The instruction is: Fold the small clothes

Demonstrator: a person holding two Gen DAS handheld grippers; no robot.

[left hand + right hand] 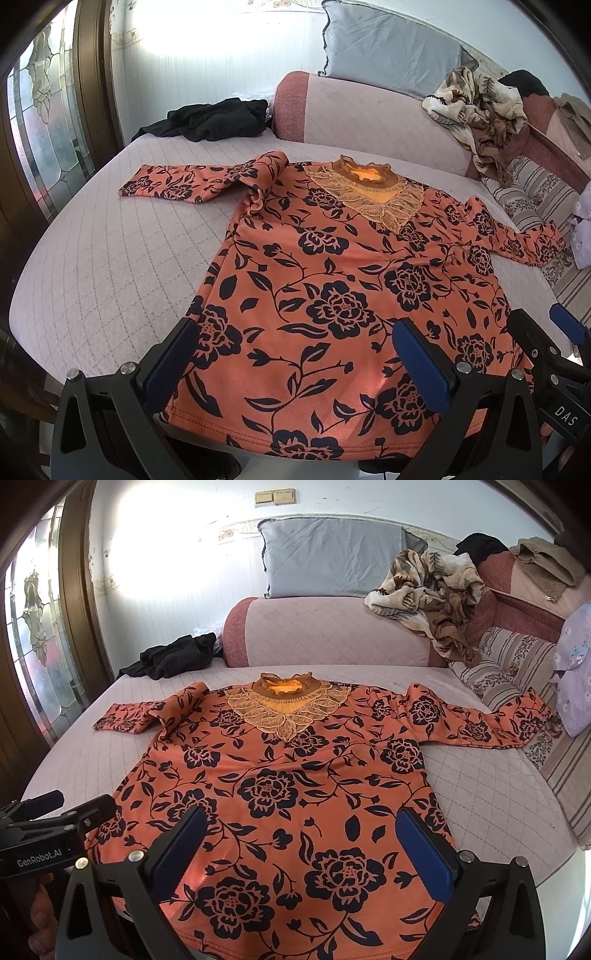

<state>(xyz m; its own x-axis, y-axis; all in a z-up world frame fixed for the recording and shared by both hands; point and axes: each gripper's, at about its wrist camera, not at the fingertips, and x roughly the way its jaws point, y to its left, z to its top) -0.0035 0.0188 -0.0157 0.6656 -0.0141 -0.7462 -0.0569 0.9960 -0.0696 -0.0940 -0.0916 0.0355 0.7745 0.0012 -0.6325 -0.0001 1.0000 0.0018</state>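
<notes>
Black-framed left gripper and right gripper, blue pads spread wide, empty, poised over hem of orange long-sleeved top with dark floral print and lace collar, flat on lilac quilted bed cover. Beyond: crumpled black garment; grey-blue pillow.

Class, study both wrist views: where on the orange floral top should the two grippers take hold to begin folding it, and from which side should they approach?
Probably grip the orange floral top at its bottom hem, one corner each. The left gripper and right gripper are open over that near edge already, so come from the hem side. The top lies flat, collar far away, sleeves spread outward.
</notes>
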